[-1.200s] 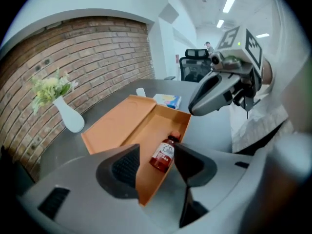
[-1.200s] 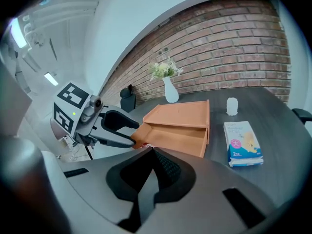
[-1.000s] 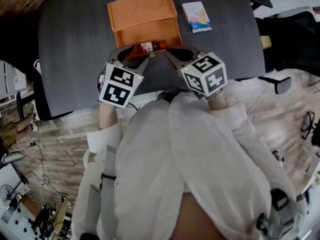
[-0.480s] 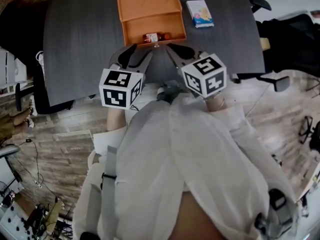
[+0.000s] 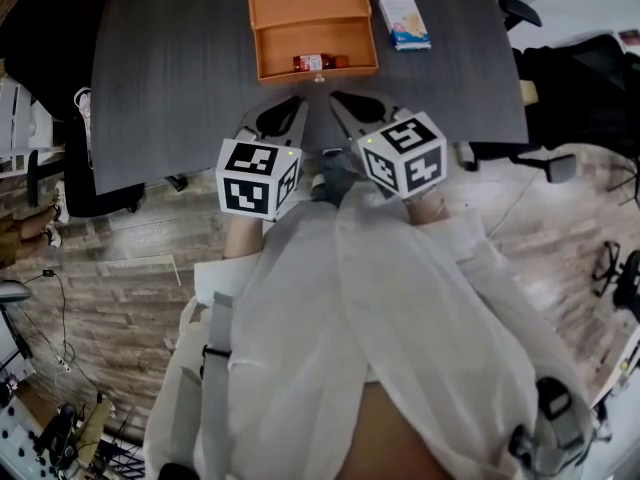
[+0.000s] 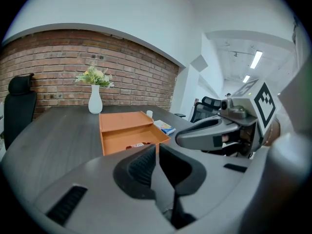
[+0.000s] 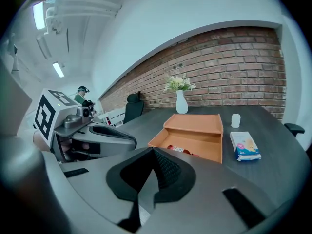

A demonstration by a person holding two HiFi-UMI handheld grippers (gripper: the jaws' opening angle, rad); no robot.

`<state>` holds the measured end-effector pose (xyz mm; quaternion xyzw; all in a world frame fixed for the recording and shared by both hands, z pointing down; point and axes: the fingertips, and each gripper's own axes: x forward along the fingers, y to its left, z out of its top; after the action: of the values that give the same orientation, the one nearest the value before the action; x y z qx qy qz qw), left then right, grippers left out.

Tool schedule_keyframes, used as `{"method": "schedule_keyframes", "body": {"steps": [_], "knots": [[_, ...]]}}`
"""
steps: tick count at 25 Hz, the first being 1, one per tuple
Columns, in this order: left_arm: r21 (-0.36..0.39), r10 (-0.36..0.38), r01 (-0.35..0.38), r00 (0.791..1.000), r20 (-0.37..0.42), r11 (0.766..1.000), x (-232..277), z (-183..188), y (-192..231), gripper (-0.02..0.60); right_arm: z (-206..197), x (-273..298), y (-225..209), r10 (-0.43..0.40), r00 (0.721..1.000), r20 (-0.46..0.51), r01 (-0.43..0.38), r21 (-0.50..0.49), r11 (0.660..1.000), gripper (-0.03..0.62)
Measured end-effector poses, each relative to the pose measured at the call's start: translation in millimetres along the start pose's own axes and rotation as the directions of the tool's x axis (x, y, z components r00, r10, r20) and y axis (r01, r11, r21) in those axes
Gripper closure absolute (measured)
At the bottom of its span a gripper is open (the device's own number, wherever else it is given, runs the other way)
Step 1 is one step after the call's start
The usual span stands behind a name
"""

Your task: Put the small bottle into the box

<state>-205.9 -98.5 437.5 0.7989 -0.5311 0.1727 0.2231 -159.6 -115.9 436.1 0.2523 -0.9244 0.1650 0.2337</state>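
end of placement, head view and both tool views. the small bottle (image 5: 313,63) lies on its side inside the orange box (image 5: 345,40), against the front wall, with the lid folded open behind it; on these frames the task reads as done. the left tool (image 6: 157,150) has just been closing, and its jaws now meet with nothing between them. the right tool (image 7: 152,152) is likewise closed and empty. both tools hang side by side over the near edge of the desk (image 5: 170,88), apart from the box and pointing toward it. the step in hand appears to be clearing away. it is best done with the jaws together and the tips above the level of the front wall, so that neither tool catches the rim or pushes the box — a light, open container likely to slide on the smooth top. the small printed packet (image 5: 405,23) just beside the box needs no handling.
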Motion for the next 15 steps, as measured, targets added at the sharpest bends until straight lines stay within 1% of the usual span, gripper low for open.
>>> {"method": "schedule_keyframes", "body": {"steps": [2,5,7,10,15], "knots": [[-0.027,0.007,-0.007,1.000,-0.011,1.000,0.0,-7.7,-1.5,0.564,-4.4,1.0,4.5,0.004,1.000,-0.008,-0.004,-0.009,1.000,0.591],[-0.064,0.016,-0.021,0.997,-0.071,0.998,-0.3,-23.0,-3.1,0.577,-9.2,-0.1,11.7,0.018,1.000,-0.012,-0.018,-0.012,1.000,0.591],[-0.073,0.021,-0.028,0.996,-0.092,0.997,-0.8,-29.4,-3.8,0.577,-11.7,-1.3,15.9,0.026,1.000,-0.013,-0.026,-0.012,1.000,0.591],[-0.082,0.028,-0.037,0.995,-0.099,0.996,-0.5,-35.7,-5.2,0.577,-18.2,-1.5,19.4,0.026,0.999,-0.026,-0.027,-0.018,0.999,0.591],[-0.095,0.031,-0.041,0.994,-0.109,0.995,1.6,-42.3,-7.8,0.577,-33.6,2.3,17.4,-0.002,0.998,-0.068,0.001,-0.021,1.000,0.591]]}}
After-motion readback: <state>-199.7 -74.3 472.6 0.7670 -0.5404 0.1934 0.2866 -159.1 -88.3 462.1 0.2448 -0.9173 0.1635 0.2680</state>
